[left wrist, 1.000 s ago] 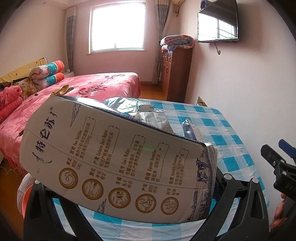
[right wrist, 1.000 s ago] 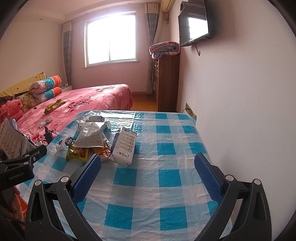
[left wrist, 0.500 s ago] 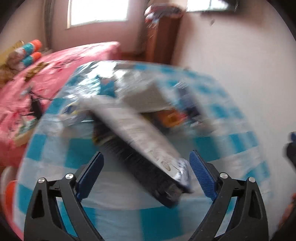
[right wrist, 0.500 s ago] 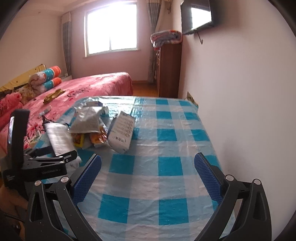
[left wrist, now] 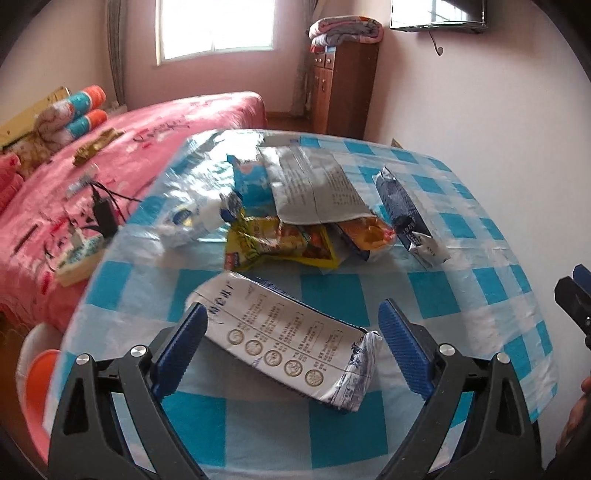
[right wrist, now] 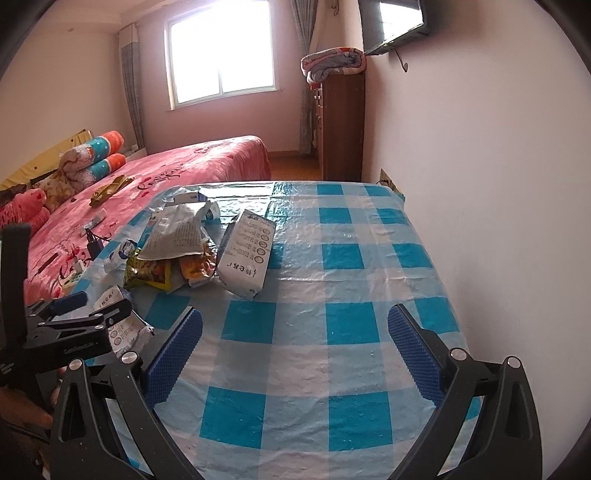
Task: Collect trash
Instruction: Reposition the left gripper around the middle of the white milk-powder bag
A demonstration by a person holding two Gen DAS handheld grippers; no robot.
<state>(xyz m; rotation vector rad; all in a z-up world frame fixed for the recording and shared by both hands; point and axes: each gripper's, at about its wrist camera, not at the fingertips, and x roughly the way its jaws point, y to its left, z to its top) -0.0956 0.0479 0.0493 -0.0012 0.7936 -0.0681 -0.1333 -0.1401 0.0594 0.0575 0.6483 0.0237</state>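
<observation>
Nearest, in the left wrist view: left gripper [left wrist: 290, 308] with jaws spread wide, gripping nothing. Between its blue pads [left wrist: 181, 343], lying flat on the blue-and-white checked tablecloth [left wrist: 332, 435], a white milk carton [left wrist: 284, 339], crumpled at its right end, clear of the right pad, its left corner hidden behind the left pad, contact there impossible to tell. In the right wrist view: right gripper [right wrist: 297, 312] likewise wide open and empty, over bare cloth, well apart from any trash. Further back, toward the table's left half, a heap of litter: yellow snack bag [left wrist: 280, 243], orange wrapper [left wrist: 369, 230] beside it, silver bag [left wrist: 314, 184] lying on top of both, crushed white-and-blue packet [left wrist: 192, 218] to the left. Just right of the heap, a second milk carton [left wrist: 406, 218] on its side. Beyond the table, a pink bed [left wrist: 147, 122]; against the far wall, a brown cabinet [left wrist: 343, 81] with a folded blanket [left wrist: 345, 29] on top.
</observation>
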